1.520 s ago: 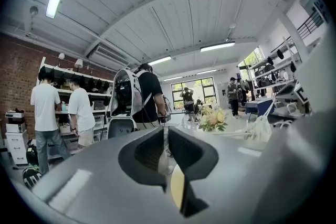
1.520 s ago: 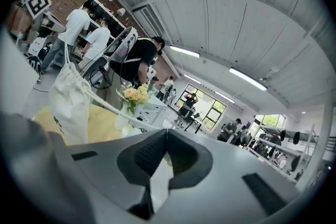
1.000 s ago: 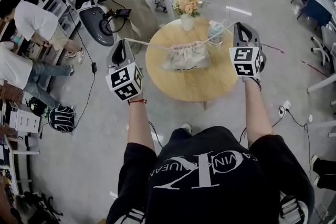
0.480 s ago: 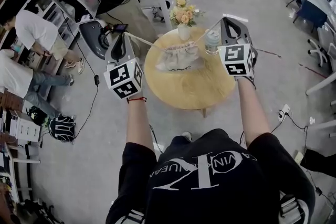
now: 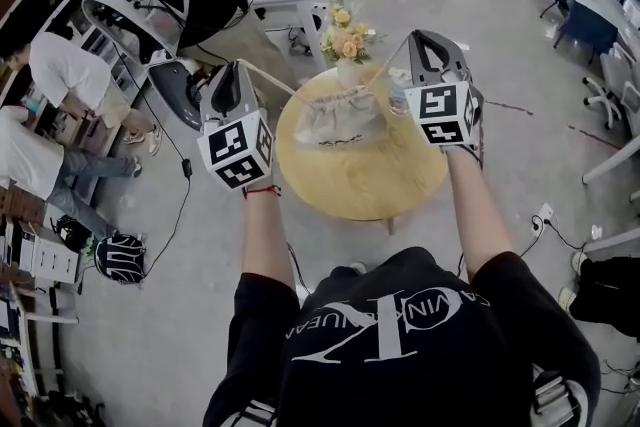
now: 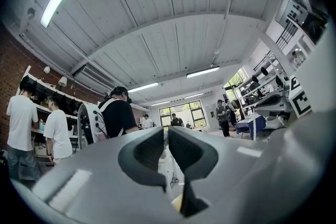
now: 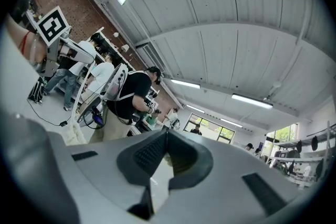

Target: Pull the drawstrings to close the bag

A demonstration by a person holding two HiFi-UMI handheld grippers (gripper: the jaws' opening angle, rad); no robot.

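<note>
Between left gripper (image 6: pixel 167 131) and right gripper (image 7: pixel 167 134), the gathered bag (image 5: pixel 340 117) hangs over the round table (image 5: pixel 385 190), seemingly lifted clear. Each gripper is clamped shut on one taut drawstring (image 5: pixel 272 82) running from the bag's mouth.

— Your bag (image 5: pixel 338 118) is soft pale cloth, wrinkled; its drawstrings (image 5: pixel 272 82) look like matt cord.
— And the table (image 5: pixel 372 183)?
— Smooth light wood, on a glossy floor (image 5: pixel 180 265) that mirrors light. Your left gripper (image 6: pixel 166 134) and right gripper (image 7: pixel 167 134) are matt grey plastic, with ribbed dark pads (image 7: pixel 148 153).
</note>
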